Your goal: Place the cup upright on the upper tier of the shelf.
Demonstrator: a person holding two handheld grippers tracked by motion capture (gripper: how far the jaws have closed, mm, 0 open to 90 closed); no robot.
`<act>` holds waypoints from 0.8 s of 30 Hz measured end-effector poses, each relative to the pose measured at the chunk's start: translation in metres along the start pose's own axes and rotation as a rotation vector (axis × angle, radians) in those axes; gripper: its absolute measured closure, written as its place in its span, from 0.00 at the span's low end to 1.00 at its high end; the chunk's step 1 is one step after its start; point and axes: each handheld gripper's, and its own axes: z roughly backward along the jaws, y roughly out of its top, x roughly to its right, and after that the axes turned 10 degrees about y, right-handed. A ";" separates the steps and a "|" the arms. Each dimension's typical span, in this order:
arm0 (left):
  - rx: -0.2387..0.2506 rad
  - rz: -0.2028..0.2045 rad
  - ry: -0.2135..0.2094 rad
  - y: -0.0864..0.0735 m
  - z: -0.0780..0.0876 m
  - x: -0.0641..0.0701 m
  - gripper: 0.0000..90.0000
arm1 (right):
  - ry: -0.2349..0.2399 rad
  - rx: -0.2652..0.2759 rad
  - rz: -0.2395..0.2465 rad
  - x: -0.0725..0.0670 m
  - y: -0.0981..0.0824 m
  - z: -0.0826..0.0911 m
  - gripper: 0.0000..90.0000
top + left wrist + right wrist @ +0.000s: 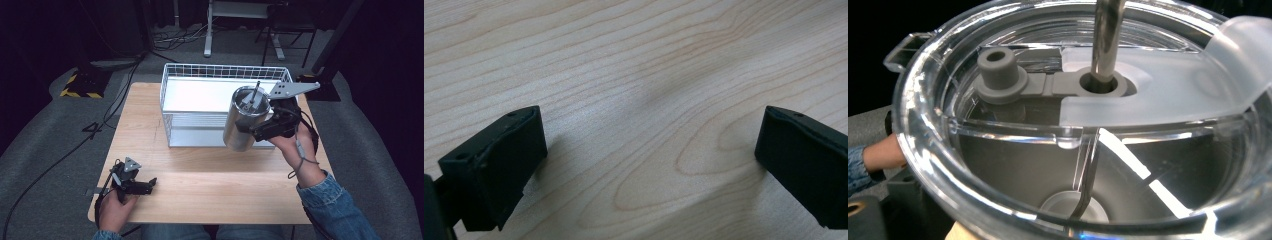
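A steel tumbler [243,121] with a clear lid and a metal straw [256,90] hangs tilted over the front right corner of a white wire basket [225,66]. My right gripper [251,129] is shut on the tumbler's side, coming in from the right. The right gripper view looks down close on the clear lid [1048,125], with the straw [1108,40] rising through its grey seal. At the table's front left my left gripper [148,185] rests low and open. Its jaws stand wide apart over bare wood in the left gripper view [649,165].
The wooden table [210,185] carries the basket at its back middle. The basket's floor looks bare. Beyond the table there is grey carpet with cables and stand legs [207,50]. A yellow-black striped base [80,90] sits off the far left corner.
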 end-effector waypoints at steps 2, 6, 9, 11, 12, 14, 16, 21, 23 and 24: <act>0.000 0.000 0.000 0.000 0.000 0.000 0.01 | -0.003 0.000 0.000 0.001 0.002 0.001 0.04; 0.000 0.000 0.000 0.000 0.000 0.000 0.01 | -0.022 0.006 -0.005 0.007 0.014 0.006 0.04; 0.000 0.000 0.001 0.000 0.000 0.000 0.01 | -0.029 0.008 -0.011 0.013 0.020 0.007 0.04; -0.001 0.003 0.004 0.000 0.000 0.000 0.01 | -0.032 0.010 -0.012 0.015 0.022 0.007 0.04; 0.000 0.003 0.007 -0.001 0.001 0.001 0.01 | -0.043 0.016 -0.018 0.019 0.026 0.008 0.04; -0.001 0.003 0.007 -0.001 0.001 0.001 0.01 | -0.048 0.021 -0.024 0.023 0.029 0.008 0.04; -0.001 0.003 0.007 -0.001 0.001 0.001 0.01 | -0.053 0.025 -0.027 0.028 0.034 0.008 0.04; 0.000 0.002 0.007 -0.001 0.001 0.000 0.01 | -0.072 0.033 -0.023 0.037 0.046 0.006 0.04; 0.000 0.002 0.007 -0.001 0.001 0.001 0.01 | -0.078 0.031 -0.022 0.039 0.049 0.006 0.04; 0.001 0.003 0.007 -0.001 0.001 0.001 0.01 | -0.094 0.029 -0.018 0.043 0.054 0.004 0.04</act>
